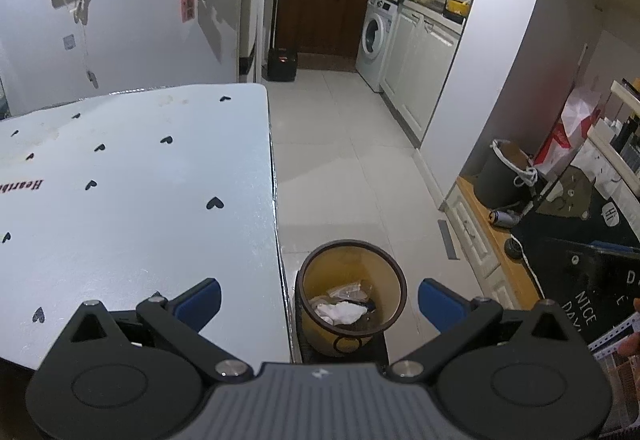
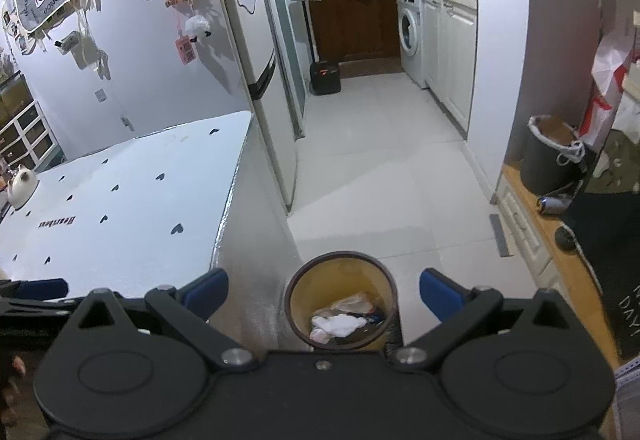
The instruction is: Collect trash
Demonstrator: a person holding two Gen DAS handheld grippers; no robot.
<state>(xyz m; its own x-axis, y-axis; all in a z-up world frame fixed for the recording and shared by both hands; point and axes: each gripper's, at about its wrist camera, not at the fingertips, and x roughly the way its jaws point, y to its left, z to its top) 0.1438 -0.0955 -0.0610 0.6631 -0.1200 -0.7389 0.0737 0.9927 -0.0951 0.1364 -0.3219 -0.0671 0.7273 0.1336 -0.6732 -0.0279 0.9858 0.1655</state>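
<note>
Both the left gripper (image 1: 319, 304) and right gripper (image 2: 324, 296) are spread wide and empty above the yellow trash bin (image 1: 352, 298) off the table (image 1: 140, 179)'s near corner, crumpled tissue (image 1: 340, 312) inside, so I'd scan for leftovers.

2 tongs (image 1: 319, 300) (image 2: 324, 294), 1 bin (image 1: 352, 296), 1 table (image 1: 140, 179)

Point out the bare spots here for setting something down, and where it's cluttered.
The heart-print table is bare across the middle and up to its right edge; only a small white item sits at its far left. The tiled floor beyond the yellow bin is open. The wooden ledge on the right is crowded.
</note>
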